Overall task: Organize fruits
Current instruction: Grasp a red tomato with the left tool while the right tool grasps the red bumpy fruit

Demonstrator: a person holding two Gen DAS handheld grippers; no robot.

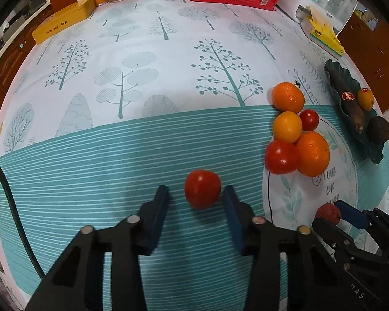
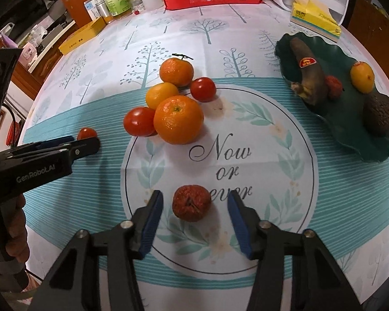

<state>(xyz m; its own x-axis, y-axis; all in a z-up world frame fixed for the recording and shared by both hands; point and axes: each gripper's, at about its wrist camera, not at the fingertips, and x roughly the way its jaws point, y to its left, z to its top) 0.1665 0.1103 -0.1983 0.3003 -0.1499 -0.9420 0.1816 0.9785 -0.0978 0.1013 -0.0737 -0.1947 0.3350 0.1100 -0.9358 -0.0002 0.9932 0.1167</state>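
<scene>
Left wrist view: the left hand-held gripper (image 1: pixel 195 190) sits low in the frame, jaws part open around a tomato (image 1: pixel 202 189) on the striped band of the counter (image 1: pixel 90 155). The right pad looks to be at the tomato's skin, or just short of it; the left pad stands clear of it, so nothing is grasped. In the right wrist view the right hand-held gripper (image 2: pixel 194 202) is likewise released, its 2 pads either side of a wrinkled red fruit (image 2: pixel 192 203) at lower centre, with a gap on both sides.

My judgement of the risks: the tomato is round and smooth, so a one-sided first touch could roll it toward the left edge of the frame, away from the jaws. A hard squeeze could split it. The wrinkled fruit looks soft and may crush or slip. Both hand-held grippers work close together; the right one shows at the lower right of the left view, and a careless lift could knock them.

Further out, 5 fruits cluster at centre right: 2 oranges, 1 yellow fruit, 2 tomatoes, touching each other, so a bump would scatter them. The green tray (image 2: pixel 350 134) at upper right already holds a dark banana, an avocado and 2 small fruits, and looks the likely destination.
</scene>
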